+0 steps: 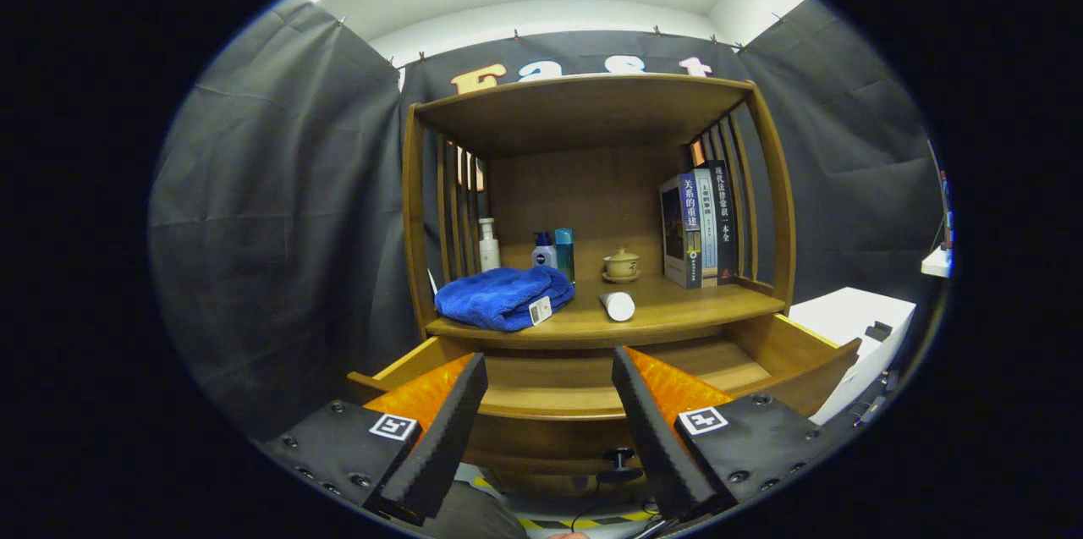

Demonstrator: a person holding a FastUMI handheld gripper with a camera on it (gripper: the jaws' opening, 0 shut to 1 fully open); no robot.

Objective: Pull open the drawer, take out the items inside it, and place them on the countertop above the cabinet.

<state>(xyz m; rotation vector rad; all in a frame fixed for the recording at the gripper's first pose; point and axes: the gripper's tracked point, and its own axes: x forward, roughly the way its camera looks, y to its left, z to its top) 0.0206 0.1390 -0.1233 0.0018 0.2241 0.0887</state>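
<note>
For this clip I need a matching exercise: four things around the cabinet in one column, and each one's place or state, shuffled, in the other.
Things:
1. blue towel
2. white tube
3. books
4. drawer

Places or states:
A. upright against the shelf's right-hand slats
B. pulled open below the countertop, jaws of the gripper spread empty above it
C. heaped on the countertop's left part
D. lying on its side near the countertop's front edge

Pairs: 1-C, 2-D, 3-A, 4-B
</note>
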